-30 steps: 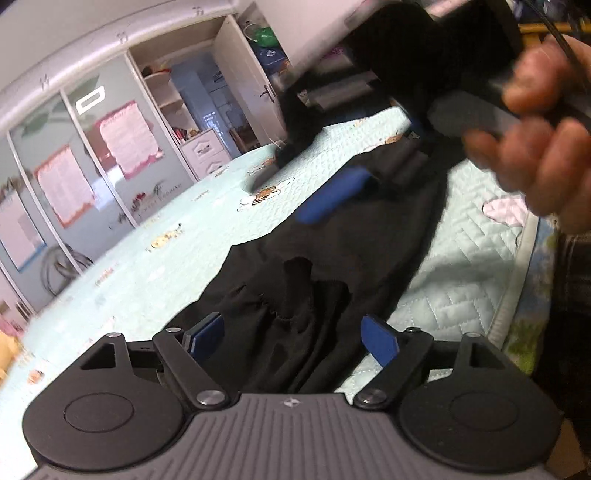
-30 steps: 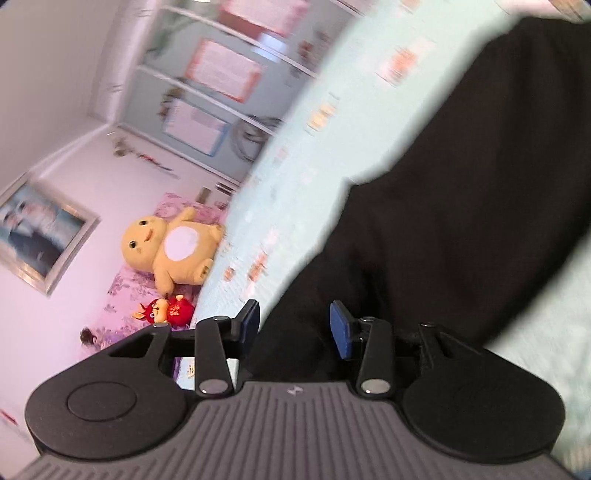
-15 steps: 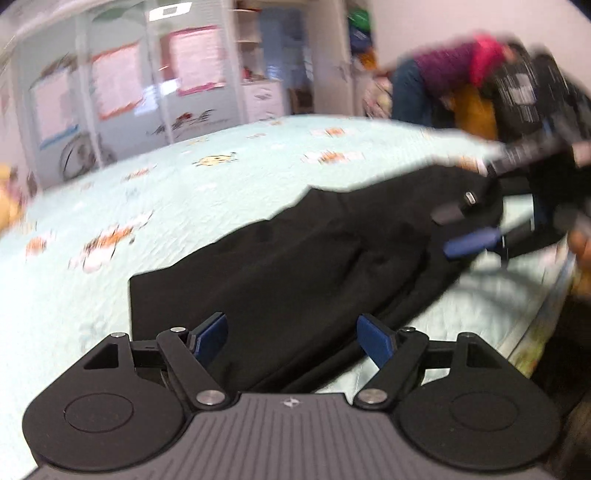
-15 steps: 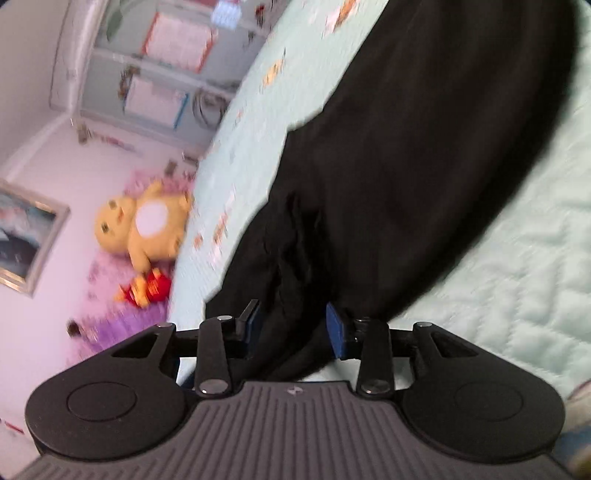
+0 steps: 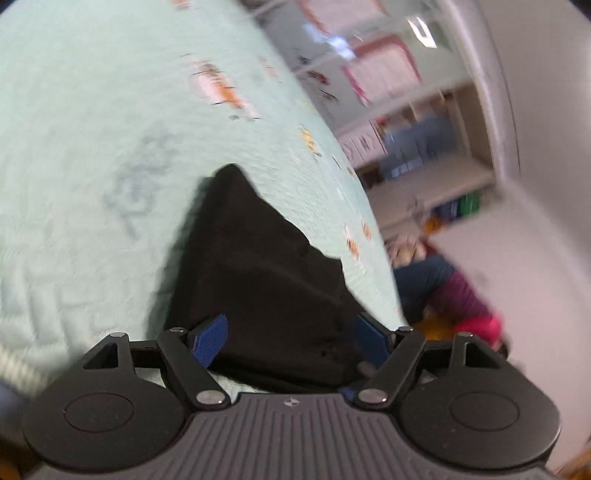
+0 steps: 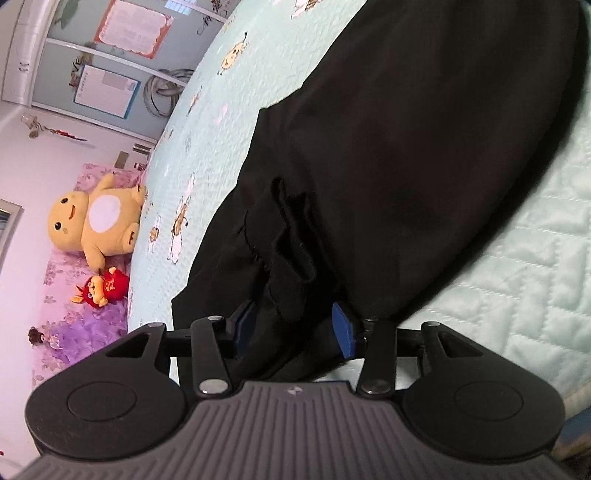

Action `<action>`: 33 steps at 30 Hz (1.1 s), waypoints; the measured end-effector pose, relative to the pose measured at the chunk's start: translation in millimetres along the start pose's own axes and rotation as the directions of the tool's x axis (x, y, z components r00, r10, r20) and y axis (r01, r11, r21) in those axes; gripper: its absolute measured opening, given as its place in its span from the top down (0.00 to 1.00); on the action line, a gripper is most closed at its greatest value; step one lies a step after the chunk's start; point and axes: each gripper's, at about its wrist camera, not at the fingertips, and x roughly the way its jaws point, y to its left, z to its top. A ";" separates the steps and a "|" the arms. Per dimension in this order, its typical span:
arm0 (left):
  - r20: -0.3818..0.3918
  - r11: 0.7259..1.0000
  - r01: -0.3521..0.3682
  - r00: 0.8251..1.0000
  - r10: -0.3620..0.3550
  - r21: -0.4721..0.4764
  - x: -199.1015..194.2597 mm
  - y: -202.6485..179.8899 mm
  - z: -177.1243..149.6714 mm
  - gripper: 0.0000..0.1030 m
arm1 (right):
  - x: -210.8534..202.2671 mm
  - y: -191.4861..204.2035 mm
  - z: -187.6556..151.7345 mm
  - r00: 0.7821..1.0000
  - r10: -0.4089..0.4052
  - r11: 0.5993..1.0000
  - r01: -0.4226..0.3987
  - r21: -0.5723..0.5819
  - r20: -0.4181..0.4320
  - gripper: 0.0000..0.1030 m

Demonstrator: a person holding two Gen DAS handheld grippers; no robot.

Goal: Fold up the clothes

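Note:
A black garment (image 5: 258,266) lies spread on the mint-green quilted bed (image 5: 92,147). In the left wrist view a pointed end of it runs back between the fingers of my left gripper (image 5: 288,332). Those jaws stand wide apart and the blue pads do not press the cloth. In the right wrist view the same black garment (image 6: 406,147) fills the upper right, and a gathered, stitched fold of it sits between the pads of my right gripper (image 6: 293,321). The right jaws are opening, and the inner face of the right pad (image 6: 341,328) shows bare.
A yellow plush toy (image 6: 96,225) and a small red one (image 6: 103,290) lie on pink-purple bedding at the head of the bed. Wardrobe doors with posters (image 6: 125,26) stand behind. Blurred shelves (image 5: 424,147) and coloured clothes (image 5: 461,295) lie beyond the bed's edge.
The left view has rolled about a quarter turn and slid along the garment to its pointed end. The right gripper has sunk closer to the cloth and its pads stand slightly wider.

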 end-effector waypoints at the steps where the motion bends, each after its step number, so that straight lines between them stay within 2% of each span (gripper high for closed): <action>1: 0.014 1.000 0.003 1.000 -0.003 -0.023 -2.4 2.0 1.1 0.24 | 2.8 -0.1 -1.1 1.000 0.003 1.000 -0.003 0.011 -0.003 0.55; 5: 0.096 1.000 -0.020 0.995 0.022 -0.014 -12.4 -1.7 9.0 0.24 | 7.8 -2.5 -4.9 0.999 0.032 0.997 -0.033 0.066 0.024 0.55; 9: 0.095 0.996 -0.027 0.995 0.019 0.085 6.6 -22.5 27.1 0.23 | 9.1 -8.8 -6.3 0.997 0.060 0.994 -0.065 0.091 0.049 0.57; 11: 0.088 0.989 -0.032 0.996 0.019 0.144 18.2 -34.1 37.0 0.23 | 9.2 -9.9 -7.0 0.996 0.061 0.994 -0.066 0.087 0.060 0.68; 12: 0.084 0.984 -0.031 0.996 0.016 0.174 25.0 -39.7 42.0 0.23 | 10.3 -10.2 -7.5 0.996 0.059 0.994 -0.064 0.083 0.060 0.81; 14: 0.075 0.970 -0.019 0.997 0.001 0.243 47.5 -50.5 53.0 0.23 | 12.5 -8.9 -7.8 0.996 0.071 0.995 -0.075 0.067 0.061 0.85; 16: 0.085 0.943 -0.064 0.996 0.038 0.327 69.3 -51.9 57.9 0.25 | 13.6 -4.8 -8.7 0.994 0.084 0.995 -0.087 0.043 0.063 0.86; 17: 0.089 0.922 -0.133 0.990 0.107 0.363 82.2 -49.1 58.6 0.32 | 14.0 -2.7 -9.2 0.994 0.089 0.995 -0.091 0.034 0.064 0.87; 18: 0.092 0.907 -0.185 0.982 0.162 0.379 91.4 -44.0 59.3 0.58 | 13.7 -2.6 -9.5 0.994 0.091 0.995 -0.093 0.032 0.065 0.87; 20: 0.086 0.921 -0.221 0.975 0.204 0.320 92.4 -23.6 60.7 0.88 | 13.1 -6.4 -9.2 0.995 0.085 0.996 -0.087 0.027 0.061 0.87; 23: 0.073 0.932 -0.271 0.963 0.261 0.241 93.8 3.5 62.6 0.91 | 13.3 -15.1 -10.1 0.995 0.087 0.996 -0.088 0.019 0.050 0.87; 29: 0.085 0.913 -0.304 0.953 0.292 0.273 94.2 -3.8 62.9 0.91 | 13.6 -18.6 -10.5 0.991 0.123 0.992 -0.124 0.024 0.052 0.87; 33: 0.114 0.892 -0.338 0.941 0.318 0.301 87.3 -10.3 60.4 0.91 | 6.9 -32.4 -7.3 0.986 0.162 0.980 -0.166 0.112 0.045 0.86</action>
